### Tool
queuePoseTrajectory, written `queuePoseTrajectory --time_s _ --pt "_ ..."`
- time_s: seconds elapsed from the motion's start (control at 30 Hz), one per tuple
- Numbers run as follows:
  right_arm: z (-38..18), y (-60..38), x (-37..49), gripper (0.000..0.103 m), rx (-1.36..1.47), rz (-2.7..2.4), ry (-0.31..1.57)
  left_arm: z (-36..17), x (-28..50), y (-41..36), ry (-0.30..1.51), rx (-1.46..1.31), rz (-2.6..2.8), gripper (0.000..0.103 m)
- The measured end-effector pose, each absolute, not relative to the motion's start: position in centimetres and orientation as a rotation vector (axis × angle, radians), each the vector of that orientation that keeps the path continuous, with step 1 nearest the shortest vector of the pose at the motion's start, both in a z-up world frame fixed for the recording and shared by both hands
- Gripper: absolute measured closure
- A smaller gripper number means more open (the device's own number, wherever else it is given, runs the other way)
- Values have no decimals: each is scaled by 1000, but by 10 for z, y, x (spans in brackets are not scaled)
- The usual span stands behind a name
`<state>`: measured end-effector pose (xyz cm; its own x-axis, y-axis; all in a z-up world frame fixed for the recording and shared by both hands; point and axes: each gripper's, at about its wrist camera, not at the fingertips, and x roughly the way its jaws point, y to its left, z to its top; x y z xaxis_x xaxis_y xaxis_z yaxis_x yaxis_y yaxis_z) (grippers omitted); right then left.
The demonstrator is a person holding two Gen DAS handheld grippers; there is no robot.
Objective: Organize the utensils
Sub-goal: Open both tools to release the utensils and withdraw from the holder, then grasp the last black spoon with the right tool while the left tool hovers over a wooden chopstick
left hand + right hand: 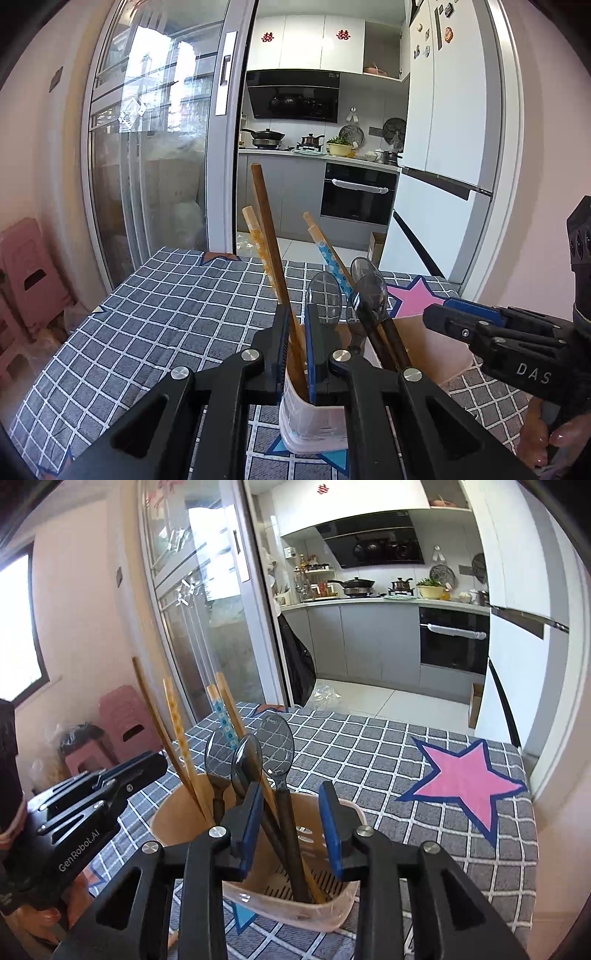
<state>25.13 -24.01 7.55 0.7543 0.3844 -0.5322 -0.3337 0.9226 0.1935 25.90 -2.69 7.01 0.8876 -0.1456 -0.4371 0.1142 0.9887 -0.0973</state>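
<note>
Sunlit kitchen point(295, 147) w/ glass door point(155, 129)

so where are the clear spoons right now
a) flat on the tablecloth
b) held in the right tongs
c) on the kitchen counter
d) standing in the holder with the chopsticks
d: the spoons stand bowl-up in the holder among the chopsticks; the right tongs are open around nothing.

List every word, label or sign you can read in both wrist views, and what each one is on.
"DAS": side of the right gripper body, left wrist view; cut off by the frame edge.
"GenRobot.AI": side of the left gripper body, right wrist view.
"囍" twice, red: upper cabinet doors.
Engraved mark on the clear spoon bowl: too small to read.
Fridge magnets: too small to read.
</note>
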Motion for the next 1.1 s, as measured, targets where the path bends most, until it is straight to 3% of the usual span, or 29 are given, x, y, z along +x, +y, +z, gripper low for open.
queuePoseTrajectory --time_s 0.37,0.73,0.77,0.8,0.83,1.1 --pt "76 -266 188 39 206 348 704 61 197 -14 557 -6 -169 63" --pt "39 -276 127 31 270 295 852 25 134 9 680 -25 -162 63" --pt "36 -277 122 31 272 284 861 22 130 9 692 -24 -166 61" --pt "33 -278 120 31 275 276 868 19 128 9 705 -22 -171 26" --pt "31 -279 116 30 280 268 877 17 126 9 718 -23 -169 0" --pt "24 -284 84 20 270 176 908 4 105 -4 750 -10 -170 0"
